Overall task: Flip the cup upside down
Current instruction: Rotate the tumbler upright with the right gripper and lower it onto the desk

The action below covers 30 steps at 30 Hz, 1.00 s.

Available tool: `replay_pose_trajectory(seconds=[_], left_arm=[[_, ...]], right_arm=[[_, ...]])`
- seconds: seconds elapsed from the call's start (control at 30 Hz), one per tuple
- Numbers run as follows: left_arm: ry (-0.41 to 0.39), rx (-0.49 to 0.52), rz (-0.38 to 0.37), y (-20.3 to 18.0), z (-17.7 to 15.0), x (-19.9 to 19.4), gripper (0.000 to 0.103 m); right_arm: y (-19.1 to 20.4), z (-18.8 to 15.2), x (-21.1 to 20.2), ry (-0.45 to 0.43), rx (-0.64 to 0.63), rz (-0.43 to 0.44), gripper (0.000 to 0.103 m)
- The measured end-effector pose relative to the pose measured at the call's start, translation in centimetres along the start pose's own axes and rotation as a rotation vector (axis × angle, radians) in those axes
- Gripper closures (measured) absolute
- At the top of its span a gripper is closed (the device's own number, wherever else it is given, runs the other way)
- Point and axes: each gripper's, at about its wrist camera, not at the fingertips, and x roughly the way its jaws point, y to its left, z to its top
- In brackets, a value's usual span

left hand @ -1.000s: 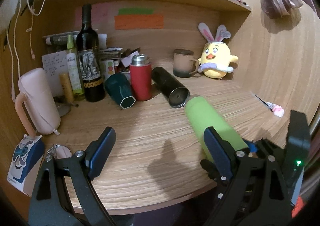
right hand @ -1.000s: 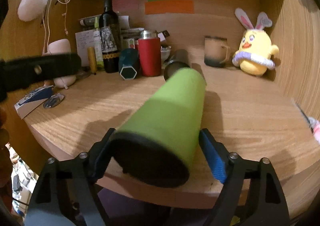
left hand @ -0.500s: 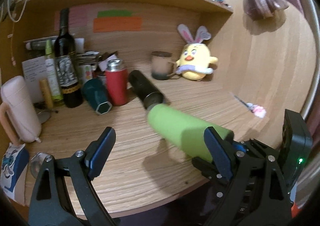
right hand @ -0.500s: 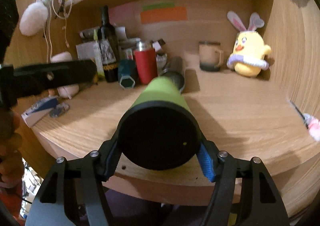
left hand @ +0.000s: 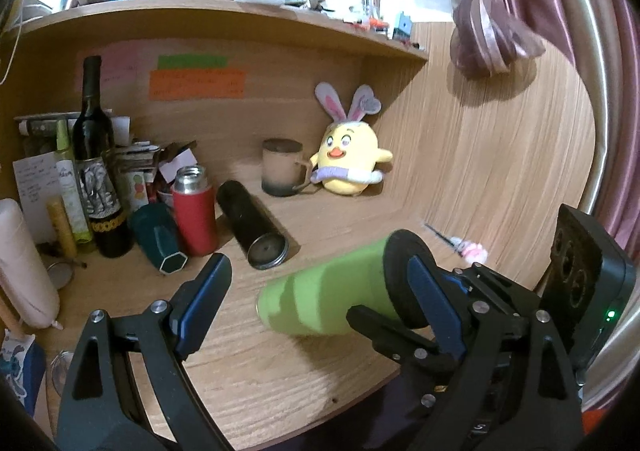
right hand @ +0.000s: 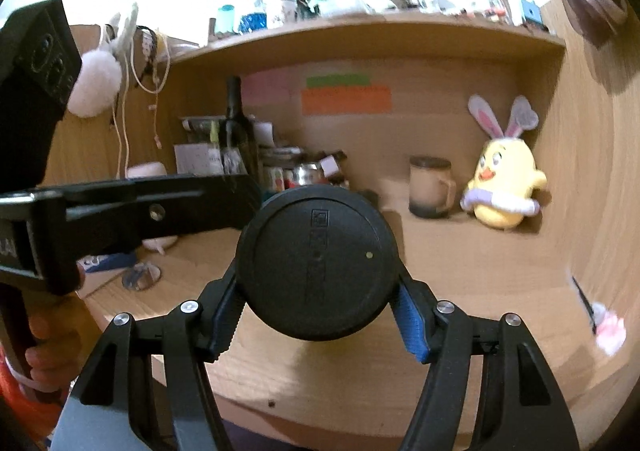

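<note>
The right gripper [right hand: 316,325] clamps the green cup [left hand: 324,305], whose black base [right hand: 318,263] hides its body; the left gripper [left hand: 316,291] gapes wide beside it.

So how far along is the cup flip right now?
Done: the right tongs are clamped on the green cup near its black base, and it is lifted off the desk. In hand: the cup lies roughly level, base toward the right camera, about halfway through the turn. Left: finish tipping it mouth-down and set it on the desk. The left tongs are open and idle.
</note>
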Motion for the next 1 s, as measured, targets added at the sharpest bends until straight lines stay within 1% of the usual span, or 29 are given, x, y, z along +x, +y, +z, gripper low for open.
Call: replay_pose_trajectory(seconds=[0.07,0.17,0.23,0.33,0.47,0.57,0.6,0.63,0.7,0.83,0.9,1.0], left_arm=[[-0.007,-0.006,-0.001,0.3,0.5,0.1,0.012],[-0.007,-0.012,0.017,1.1,1.3,0.6,0.012],[-0.005,-0.026,0.012,1.7,2.0,1.0,0.012],[-0.004,-0.025,0.04,2.6,2.8,1.7,0.012],[0.006,-0.031,0.054,3.6,3.3,2.7,0.012],[0.009,-0.037,0.073,4.1,3.4,3.2,0.012],[0.01,-0.043,0.058,4.3,3.4,3.3,0.012],[0.013,-0.047,0.044,4.4,3.3,3.3,0.012],[0.008,-0.05,0.043,4.5,3.2,3.2,0.012],[0.003,-0.022,0.073,3.9,3.5,3.2,0.012],[-0.006,-0.01,0.087,3.6,3.7,2.9,0.013],[-0.037,0.0,0.095,3.2,3.7,1.7,0.012]], right_arm=[[0.2,0.6,0.0,-0.014,-0.006,0.012,0.04],[0.5,1.6,0.5,-0.029,-0.019,0.035,0.04],[0.5,2.1,0.9,-0.034,-0.021,0.046,0.04],[0.5,2.7,1.8,-0.036,-0.023,0.053,0.04],[0.2,3.0,3.3,-0.034,-0.012,0.065,0.04],[-0.1,2.9,4.2,-0.01,0.01,0.089,0.039],[-0.2,2.6,4.5,0.007,0.017,0.108,0.039],[-0.1,2.3,4.8,0.019,0.019,0.105,0.039],[-0.1,1.5,5.4,0.053,0.02,0.103,0.039],[-0.5,0.3,5.8,0.103,0.049,0.119,0.039],[-0.7,0.4,5.3,0.102,0.054,0.12,0.038],[-0.9,0.9,3.9,0.074,0.035,0.102,0.032]])
